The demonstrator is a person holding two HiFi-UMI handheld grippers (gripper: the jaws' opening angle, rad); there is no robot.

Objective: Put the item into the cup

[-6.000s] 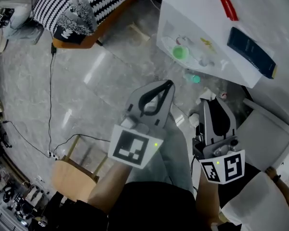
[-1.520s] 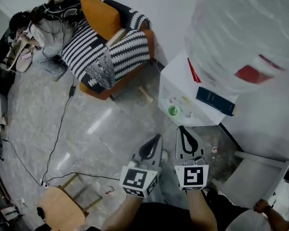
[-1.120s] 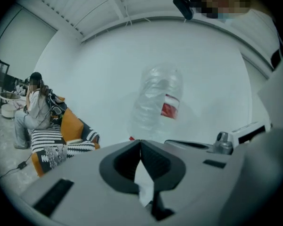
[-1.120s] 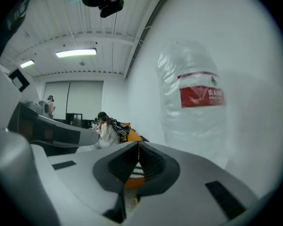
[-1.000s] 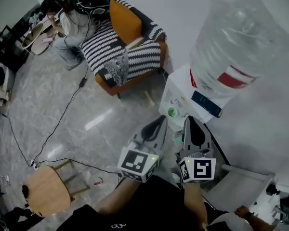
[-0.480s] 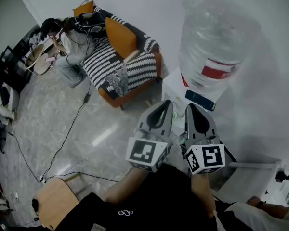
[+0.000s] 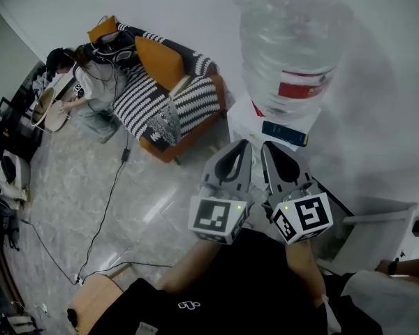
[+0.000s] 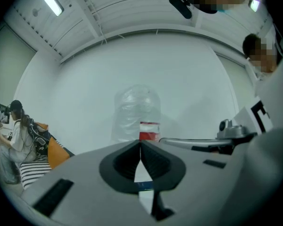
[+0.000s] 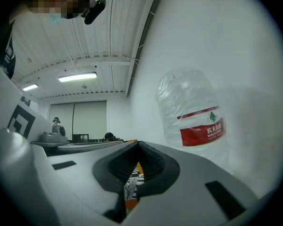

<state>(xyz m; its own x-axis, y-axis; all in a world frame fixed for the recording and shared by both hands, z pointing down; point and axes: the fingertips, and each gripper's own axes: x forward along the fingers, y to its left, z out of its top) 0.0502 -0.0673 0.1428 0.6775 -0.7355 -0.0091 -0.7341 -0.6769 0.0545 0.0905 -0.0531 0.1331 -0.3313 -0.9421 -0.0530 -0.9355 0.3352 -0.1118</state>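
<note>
No cup and no item shows in any current view. In the head view my left gripper [image 7: 243,146] and right gripper [image 7: 265,146] are held up side by side, tips almost touching, right in front of a white water dispenser [image 7: 246,119]. They hide its tap bay. Both are shut with nothing between the jaws. The left gripper view looks past its shut gripper [image 8: 140,146] at the big clear water bottle [image 8: 136,112]. In the right gripper view the shut gripper [image 9: 138,145] points along the wall beside the same bottle [image 9: 191,109].
The bottle [image 7: 290,40] stands on the dispenser against a white wall. An orange sofa with striped cushions [image 7: 169,98] stands to the left, with a person [image 7: 84,82] sitting at its far end. A cable [image 7: 106,204] runs over the grey floor; a wooden stool [image 7: 91,306] sits low left.
The head view has swung up from the floor toward the wall and bottle. Both grippers have come together and risen in front of the dispenser, covering its bay. Both stay shut.
</note>
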